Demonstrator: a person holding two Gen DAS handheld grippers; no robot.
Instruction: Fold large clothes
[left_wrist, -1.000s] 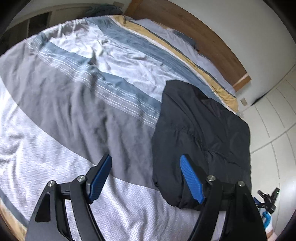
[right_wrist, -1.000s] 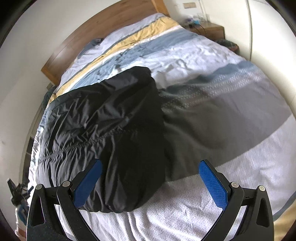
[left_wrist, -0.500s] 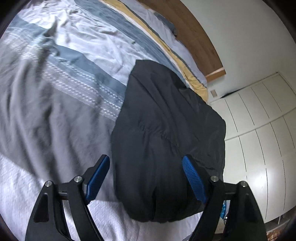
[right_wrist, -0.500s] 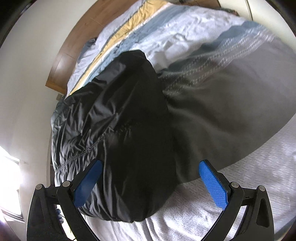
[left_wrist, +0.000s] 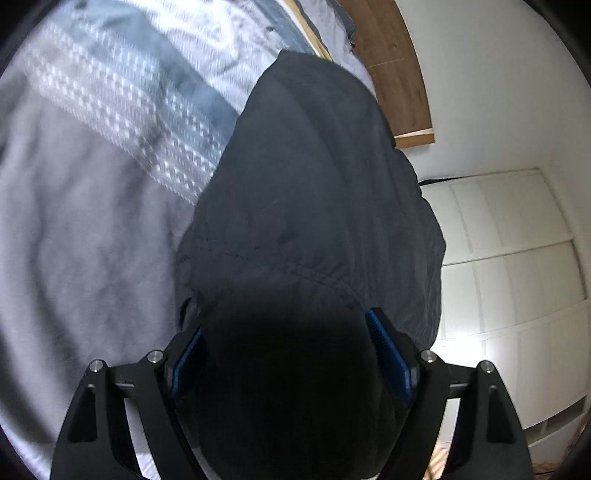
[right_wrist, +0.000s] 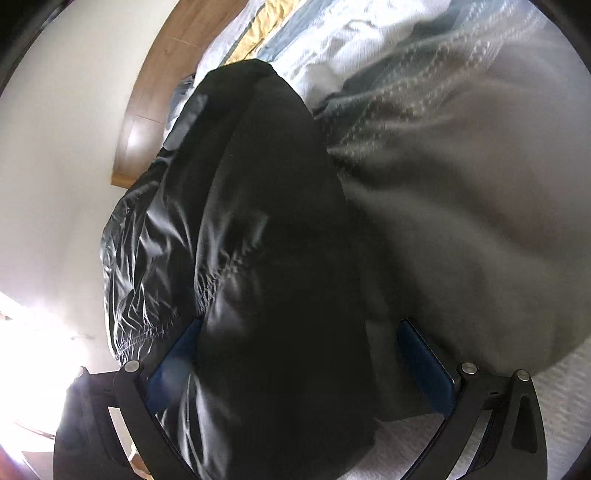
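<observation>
My left gripper (left_wrist: 286, 363) sits at the bottom centre of its frame, angled downward. Its jaws stand wide, with dark fabric filling the space between the two blue pads (left_wrist: 389, 360) (whether they press on it I cannot tell). My right gripper (right_wrist: 301, 367) takes the same spot low in its own frame, also tipped downward, jaws spread wide. Its left pad (right_wrist: 171, 363) lies against dark cloth; the right pad (right_wrist: 424, 365) stands clear.

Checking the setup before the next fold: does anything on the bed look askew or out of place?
Nothing looks damaged. The black jacket lies at the bed's side edge, near the white wardrobe, rumpled rather than flat. The duvet beneath it is creased.
</observation>
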